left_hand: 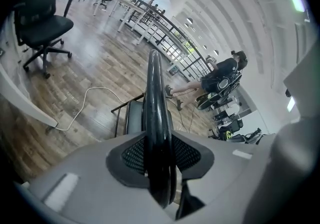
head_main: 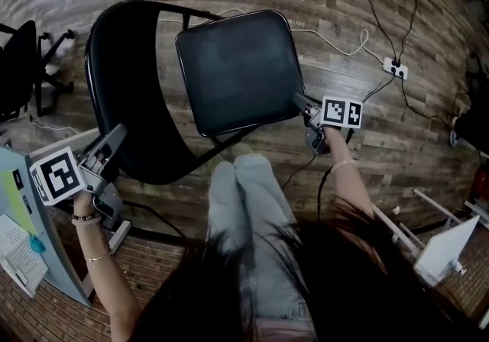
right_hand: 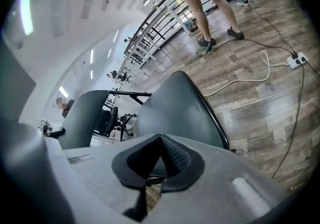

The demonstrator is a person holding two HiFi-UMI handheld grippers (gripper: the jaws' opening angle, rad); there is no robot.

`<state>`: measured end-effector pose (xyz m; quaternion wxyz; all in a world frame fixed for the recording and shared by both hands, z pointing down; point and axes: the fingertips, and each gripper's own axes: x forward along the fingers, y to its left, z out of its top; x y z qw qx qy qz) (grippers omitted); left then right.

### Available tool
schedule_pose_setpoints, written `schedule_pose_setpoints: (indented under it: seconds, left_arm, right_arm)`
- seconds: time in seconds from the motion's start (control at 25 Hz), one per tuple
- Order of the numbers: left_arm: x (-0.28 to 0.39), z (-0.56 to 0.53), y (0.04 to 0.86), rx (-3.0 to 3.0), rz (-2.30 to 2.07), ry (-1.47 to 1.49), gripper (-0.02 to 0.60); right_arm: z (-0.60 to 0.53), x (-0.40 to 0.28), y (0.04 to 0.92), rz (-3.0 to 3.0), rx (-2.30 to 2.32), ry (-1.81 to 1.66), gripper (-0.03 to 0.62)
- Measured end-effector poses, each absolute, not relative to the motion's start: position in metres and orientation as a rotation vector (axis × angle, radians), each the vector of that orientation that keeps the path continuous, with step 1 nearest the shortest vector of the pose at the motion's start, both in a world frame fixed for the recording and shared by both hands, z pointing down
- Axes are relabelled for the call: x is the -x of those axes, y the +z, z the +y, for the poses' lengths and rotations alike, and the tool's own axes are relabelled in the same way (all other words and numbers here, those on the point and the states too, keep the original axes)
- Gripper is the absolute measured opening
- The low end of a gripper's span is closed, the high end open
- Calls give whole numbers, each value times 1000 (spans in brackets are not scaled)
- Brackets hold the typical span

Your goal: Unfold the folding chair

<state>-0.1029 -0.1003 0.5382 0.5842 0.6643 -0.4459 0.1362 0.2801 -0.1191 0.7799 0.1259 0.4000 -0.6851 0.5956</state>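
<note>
A black metal-framed folding chair [head_main: 153, 157] is gripped at its backrest and met at its seat corner on a brown wood-plank floor [head_main: 367, 157].

The chair is stood just in front of the person's knees. The rim of its curved glossy black backrest [head_main: 107, 66] is clamped between the jaws of the left gripper [head_main: 114, 140], with both mesh pads pressed against it. The jaws of the right gripper [head_main: 302, 104] are closed together with nothing between them, and their tips are set at the near right corner of the dark padded square seat [head_main: 241, 69].
</note>
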Motion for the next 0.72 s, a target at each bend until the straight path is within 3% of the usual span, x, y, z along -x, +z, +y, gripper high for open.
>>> schedule_pose_setpoints:
  seconds: [0.72]
  left_arm:
    - [119,-78,537,-1497,-1202,324,140]
  right_arm:
    - [-88,-267,721,-2095,-1092,1733,-5]
